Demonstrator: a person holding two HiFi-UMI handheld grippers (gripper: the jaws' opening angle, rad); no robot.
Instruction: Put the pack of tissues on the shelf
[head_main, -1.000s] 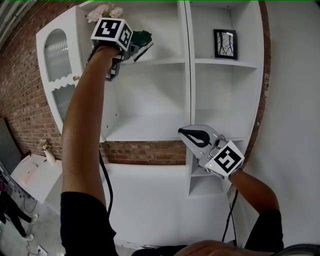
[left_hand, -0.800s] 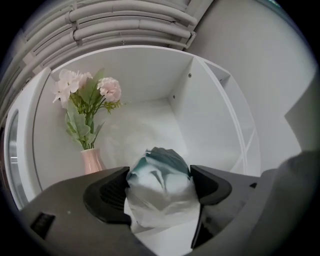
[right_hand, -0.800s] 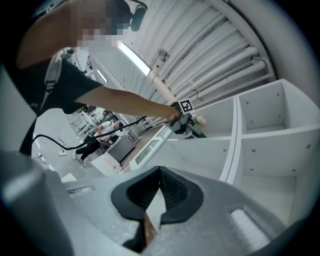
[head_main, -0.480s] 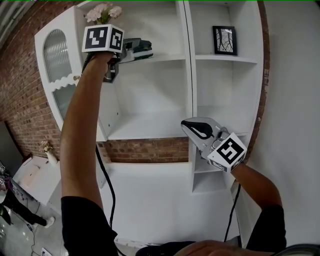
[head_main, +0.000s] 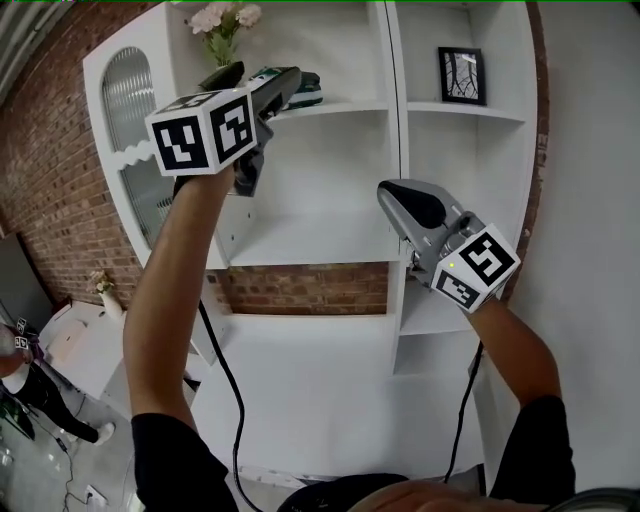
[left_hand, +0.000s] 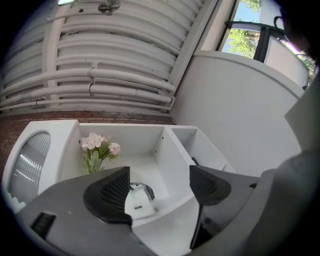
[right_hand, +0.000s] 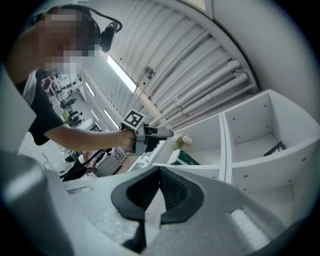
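The pack of tissues (head_main: 303, 88), green and white, lies on the upper shelf (head_main: 345, 108) of the white shelving unit, to the right of a vase of pink flowers (head_main: 225, 22). My left gripper (head_main: 284, 86) is held up just in front of the pack and apart from it. Its jaws stand apart and are closing, with nothing between them. The left gripper view has the pack (left_hand: 138, 198) beyond the left gripper (left_hand: 160, 189), partly hidden by one finger. My right gripper (head_main: 408, 203) hangs lower, before the middle shelves, shut and empty. The right gripper (right_hand: 159, 196) faces the pack (right_hand: 189, 159) from afar.
A framed picture (head_main: 460, 75) stands on the upper right shelf. A cabinet door with ribbed glass (head_main: 128, 100) hangs open at the left. Brick wall (head_main: 50, 170) lies behind and left of the unit. A small white side table (head_main: 75, 340) stands low at the left.
The left gripper has let go of the tissue pack, which now rests on the upper shelf, and has drawn back toward me. The right gripper has risen a little.
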